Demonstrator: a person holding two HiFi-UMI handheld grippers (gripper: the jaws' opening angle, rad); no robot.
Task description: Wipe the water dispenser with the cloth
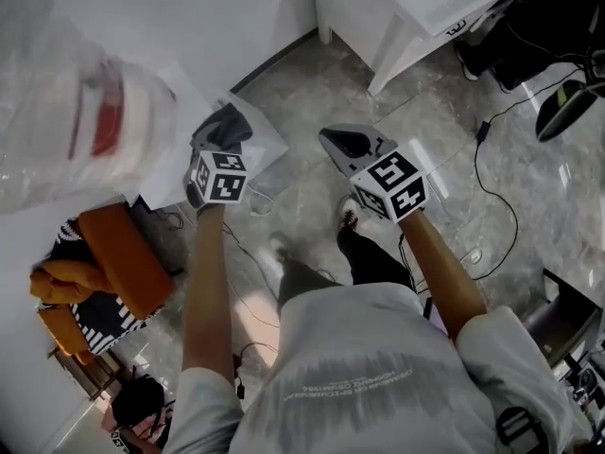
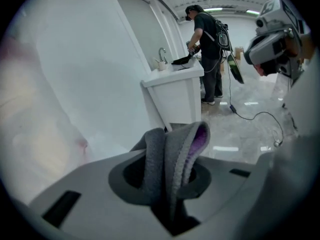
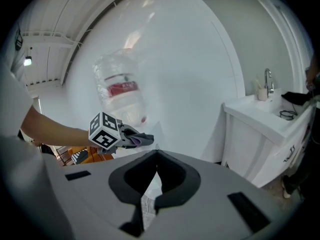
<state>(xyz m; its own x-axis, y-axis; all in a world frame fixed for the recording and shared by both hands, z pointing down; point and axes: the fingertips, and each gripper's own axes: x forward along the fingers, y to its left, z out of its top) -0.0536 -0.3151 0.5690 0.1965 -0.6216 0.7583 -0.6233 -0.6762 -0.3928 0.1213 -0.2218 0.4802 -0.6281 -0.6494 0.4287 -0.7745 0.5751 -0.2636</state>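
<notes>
The water dispenser's clear bottle (image 1: 90,121) with a red label stands blurred at the upper left, and the white dispenser body (image 1: 184,183) shows below it. My left gripper (image 1: 222,138) is shut on a folded grey cloth (image 1: 227,123) with a purple inner side, close to the dispenser's front. The left gripper view shows the cloth (image 2: 172,156) standing up between the jaws. My right gripper (image 1: 345,145) hangs shut and empty over the floor, to the right of the left one. From the right gripper view, the bottle (image 3: 120,91) rises behind the left gripper (image 3: 142,140).
A white sink cabinet (image 1: 406,12) stands at the back right, and a person (image 2: 207,44) works at it. Orange cushions (image 1: 109,263) lie at the left by the wall. Black cables (image 1: 492,192) run over the grey floor at the right.
</notes>
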